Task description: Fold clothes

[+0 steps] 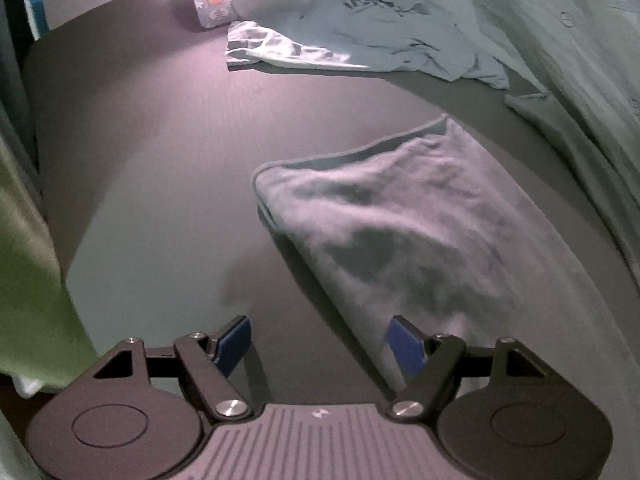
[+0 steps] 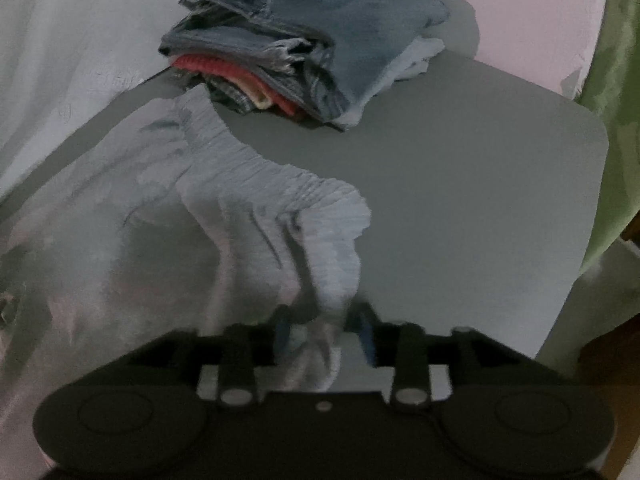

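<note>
**A:** Where was the garment being worked?

**B:** A pale, gathered piece with a ribbed, elasticated band lay crumpled across the near-left part of the grey mat. Its lower bunch ran straight between the fingers of the right gripper. The picture was smeared there, so whether the blue pads had actually pinched the cloth or merely stood around it, I could not tell.

**A:** And the other hand?

**B:** The left gripper stood wide, nothing between its pads, poised over the mat's near edge. Its right-hand finger sat just at the near end of a fluffy, terry-like cloth, already doubled, with a rounded hemmed corner pointing away.

**A:** So which step?

**B:** My guess: the gathered piece was being taken up or drawn along for folding. It looked thin and limp, so the next move would call for a firm pinch on the band and a second hold to spread it flat, since it would slump otherwise.

**A:** Anything finished nearby?

**B:** Toward the mat's far edge sat a stack: frayed denim on top, a red ribbed knit and something checked beneath. At the far edge in the left view lay a rumpled light-blue shirt, unfolded, beside a printed carton. White sheeting bordered one side, green fabric the other.
</note>
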Demonstrator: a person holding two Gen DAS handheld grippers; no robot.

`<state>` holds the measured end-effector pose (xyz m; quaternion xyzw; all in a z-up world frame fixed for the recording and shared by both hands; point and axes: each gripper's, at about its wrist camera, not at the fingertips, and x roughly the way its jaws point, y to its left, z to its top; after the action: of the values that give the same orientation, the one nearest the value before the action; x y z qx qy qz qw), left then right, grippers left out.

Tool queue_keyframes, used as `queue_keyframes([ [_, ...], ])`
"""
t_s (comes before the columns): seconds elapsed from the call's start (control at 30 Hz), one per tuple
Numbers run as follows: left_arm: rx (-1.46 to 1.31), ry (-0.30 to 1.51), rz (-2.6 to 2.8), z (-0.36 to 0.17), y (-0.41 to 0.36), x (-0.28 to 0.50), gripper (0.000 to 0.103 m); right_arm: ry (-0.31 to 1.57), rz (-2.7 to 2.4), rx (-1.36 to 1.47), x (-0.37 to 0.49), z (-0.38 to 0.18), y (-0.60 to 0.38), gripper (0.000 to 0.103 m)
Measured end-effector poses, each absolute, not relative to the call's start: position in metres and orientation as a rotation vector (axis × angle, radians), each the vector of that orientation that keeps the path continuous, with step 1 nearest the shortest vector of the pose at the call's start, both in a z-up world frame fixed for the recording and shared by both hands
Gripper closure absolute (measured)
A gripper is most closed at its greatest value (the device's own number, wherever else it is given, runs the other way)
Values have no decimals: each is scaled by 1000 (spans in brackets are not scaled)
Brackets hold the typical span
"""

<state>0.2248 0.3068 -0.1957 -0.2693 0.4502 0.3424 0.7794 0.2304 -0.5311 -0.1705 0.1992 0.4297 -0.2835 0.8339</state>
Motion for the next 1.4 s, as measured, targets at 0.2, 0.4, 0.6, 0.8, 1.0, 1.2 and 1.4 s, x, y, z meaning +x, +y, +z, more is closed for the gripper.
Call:
queue_keyframes([
  [0.2,-646,944,748,-199,337,241,20,912,-680,447,238,-170,-519,49],
  [0.4,-557,969,855,-197,337,259,100,858,-724,458,238,-163,-508,100],
  [0.6,-714,794,870,-162,360,247,102,674,-719,517,224,-118,-513,103],
  [0.8,-769,615,815,-98,364,245,102,521,-682,578,207,-75,-519,103],
  [1.0,-709,621,882,-93,356,243,102,544,-699,550,200,-80,-516,103],
  [1.2,-733,628,899,-97,365,247,102,529,-706,616,203,-80,-522,103],
  [1.4,-626,641,869,-91,365,315,102,519,-675,509,253,-61,-515,103],
])
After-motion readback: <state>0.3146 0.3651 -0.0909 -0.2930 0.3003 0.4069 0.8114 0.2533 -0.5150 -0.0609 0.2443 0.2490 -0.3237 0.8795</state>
